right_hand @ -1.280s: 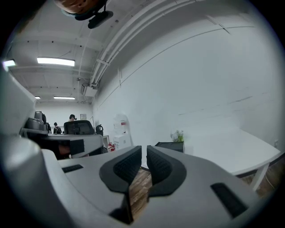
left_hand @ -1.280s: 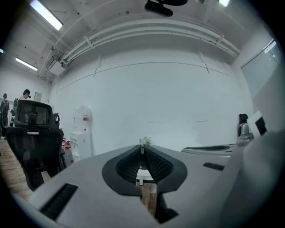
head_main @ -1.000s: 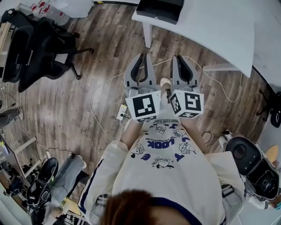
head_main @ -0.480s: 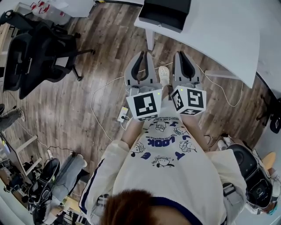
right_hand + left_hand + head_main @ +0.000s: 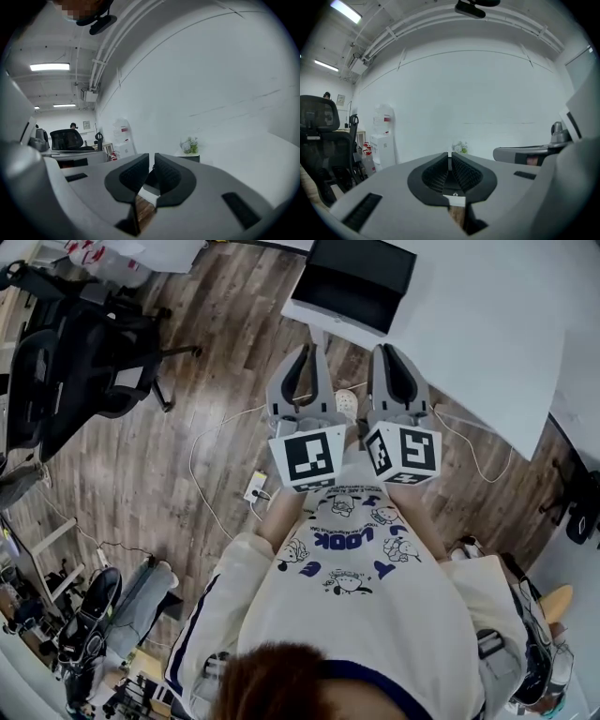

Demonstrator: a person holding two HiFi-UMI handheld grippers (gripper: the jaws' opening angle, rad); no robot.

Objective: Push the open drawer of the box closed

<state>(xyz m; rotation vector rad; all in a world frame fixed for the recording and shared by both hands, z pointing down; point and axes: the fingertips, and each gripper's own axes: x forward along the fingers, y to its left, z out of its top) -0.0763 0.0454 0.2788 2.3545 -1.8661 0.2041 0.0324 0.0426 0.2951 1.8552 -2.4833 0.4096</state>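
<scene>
Box sat on the white counter. Left gripper and right gripper hovered near it, jaws together, empty.

White table, black box at its near corner; wood floor, white cable, black chair

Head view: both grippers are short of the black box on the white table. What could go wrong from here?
1. A corded white power strip lies on the wooden floor near the person's shoe; stepping toward the white table could snag it.
2. The black box sits at the table's near edge, its far side out of frame; a push from the left gripper or right gripper, both with jaws shut and empty, might slide the whole box.
</scene>
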